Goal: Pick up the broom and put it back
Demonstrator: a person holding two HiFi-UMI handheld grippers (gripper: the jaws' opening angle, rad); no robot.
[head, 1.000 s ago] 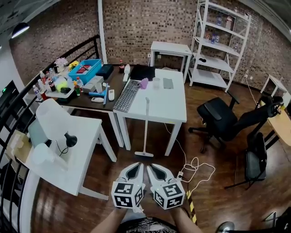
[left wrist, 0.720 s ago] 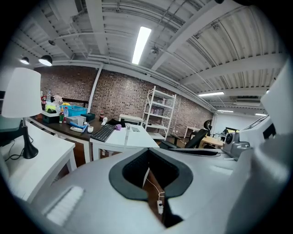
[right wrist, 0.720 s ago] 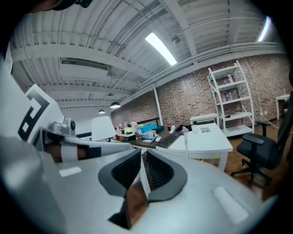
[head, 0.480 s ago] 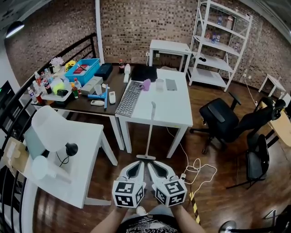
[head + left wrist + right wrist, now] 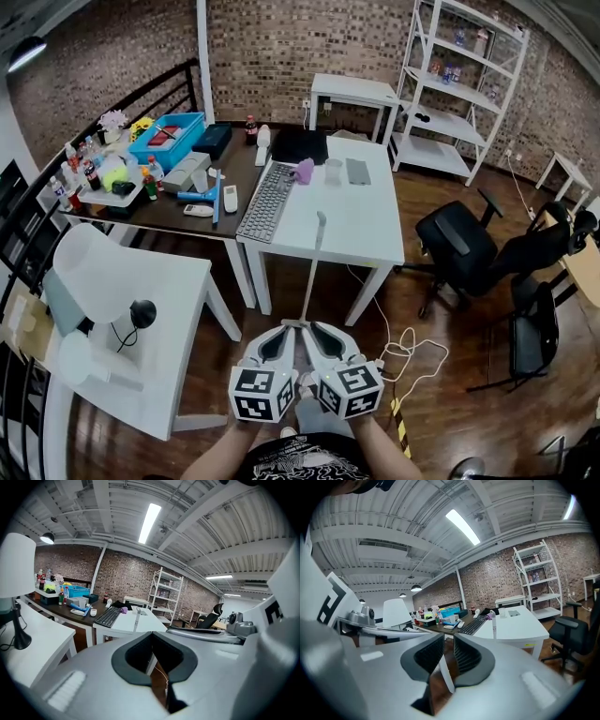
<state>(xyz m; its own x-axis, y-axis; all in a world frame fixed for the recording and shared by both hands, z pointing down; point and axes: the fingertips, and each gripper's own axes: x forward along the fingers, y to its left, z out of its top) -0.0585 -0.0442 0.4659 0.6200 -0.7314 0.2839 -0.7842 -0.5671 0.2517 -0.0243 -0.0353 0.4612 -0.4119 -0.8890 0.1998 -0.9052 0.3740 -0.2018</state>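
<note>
Wood floor [image 5: 450, 309]: broom [image 5: 312, 267] leans on white counter [image 5: 366, 225]; L tool [image 5: 281, 333] closed, R tool [image 5: 319, 333] barely ajar, both empty.

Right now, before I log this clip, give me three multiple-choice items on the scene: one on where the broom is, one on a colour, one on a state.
1. Where is the broom?
A) leaning on the front edge of the white table, head on the floor
B) lying flat on that table
C) lying flat on the floor

2. What colour is the bin on the dark desk?
A) red
B) blue
C) green

3. As for the left gripper and the right gripper, the broom is:
A) held by the left
B) held by the right
C) held by neither

Key:
1 A: the handle slants up to the table edge.
2 B: the bin is bright blue.
3 C: both grippers sit short of the broom's head, with nothing between their jaws.
</note>
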